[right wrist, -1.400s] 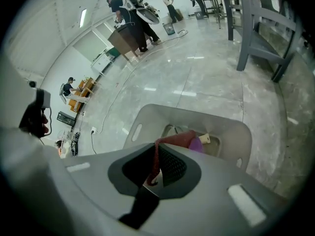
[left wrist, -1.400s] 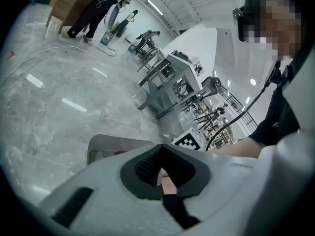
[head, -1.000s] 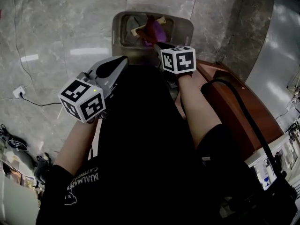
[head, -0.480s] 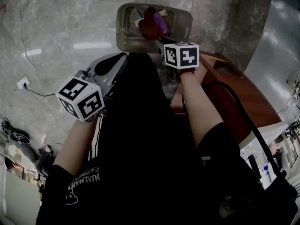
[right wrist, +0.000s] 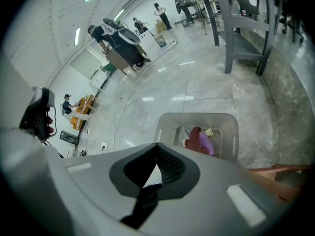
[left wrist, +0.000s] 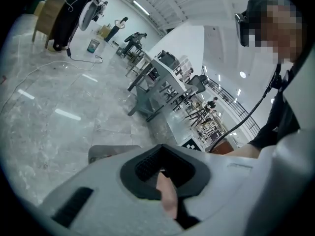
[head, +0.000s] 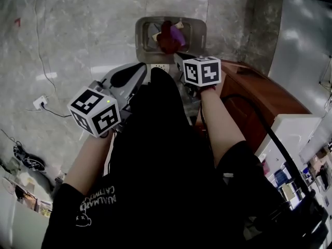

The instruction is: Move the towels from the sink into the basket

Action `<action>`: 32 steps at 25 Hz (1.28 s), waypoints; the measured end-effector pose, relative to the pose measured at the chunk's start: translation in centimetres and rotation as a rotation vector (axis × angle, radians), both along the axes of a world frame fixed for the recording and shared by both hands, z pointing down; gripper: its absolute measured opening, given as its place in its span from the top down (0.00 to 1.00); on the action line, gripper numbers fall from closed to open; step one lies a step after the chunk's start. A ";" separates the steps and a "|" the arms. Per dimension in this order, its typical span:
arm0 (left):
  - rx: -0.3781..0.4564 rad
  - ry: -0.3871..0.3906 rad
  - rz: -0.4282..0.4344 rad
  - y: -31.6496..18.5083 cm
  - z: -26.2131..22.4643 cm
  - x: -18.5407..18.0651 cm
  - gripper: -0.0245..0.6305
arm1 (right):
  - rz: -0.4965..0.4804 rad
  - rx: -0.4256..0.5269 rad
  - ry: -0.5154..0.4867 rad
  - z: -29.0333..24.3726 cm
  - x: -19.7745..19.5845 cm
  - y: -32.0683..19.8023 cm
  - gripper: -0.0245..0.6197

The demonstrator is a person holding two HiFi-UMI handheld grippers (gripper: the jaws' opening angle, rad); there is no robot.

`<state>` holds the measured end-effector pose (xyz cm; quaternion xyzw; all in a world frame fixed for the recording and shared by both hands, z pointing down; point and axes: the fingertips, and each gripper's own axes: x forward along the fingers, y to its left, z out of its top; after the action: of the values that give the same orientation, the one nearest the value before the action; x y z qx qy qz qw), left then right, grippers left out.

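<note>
While both are held out over the person's dark shirt (head: 155,154), the right gripper (right wrist: 157,149) has its jaws together, having just been closing, with nothing between them. The basket (right wrist: 197,123) sits on the floor (right wrist: 162,100) ahead of and below its tips, with maroon and purple towels (right wrist: 199,140) bunched inside. Beside it on its left, nearer the person, the left gripper (left wrist: 160,149) likewise has its jaws closed on nothing; the basket is further ahead of it.
</note>
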<state>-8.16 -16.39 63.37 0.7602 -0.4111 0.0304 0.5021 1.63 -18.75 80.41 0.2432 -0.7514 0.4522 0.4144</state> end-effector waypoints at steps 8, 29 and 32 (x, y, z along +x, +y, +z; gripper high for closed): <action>0.154 -0.038 0.089 2.8 -7.5 0.9 0.96 | 0.190 0.112 -0.154 -10.0 -0.3 3.2 0.96; 0.558 0.046 0.032 10.0 -30.4 -2.1 0.96 | 0.402 0.481 -0.532 -42.5 -3.9 9.3 0.96; 0.637 0.070 0.020 11.1 -34.8 -2.8 0.96 | 0.391 0.554 -0.578 -47.6 -4.3 10.6 0.96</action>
<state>-10.92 -5.26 28.61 0.8838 -0.3748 -0.1211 0.2524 -2.64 -8.18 32.76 0.3461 -0.8691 0.3530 0.0132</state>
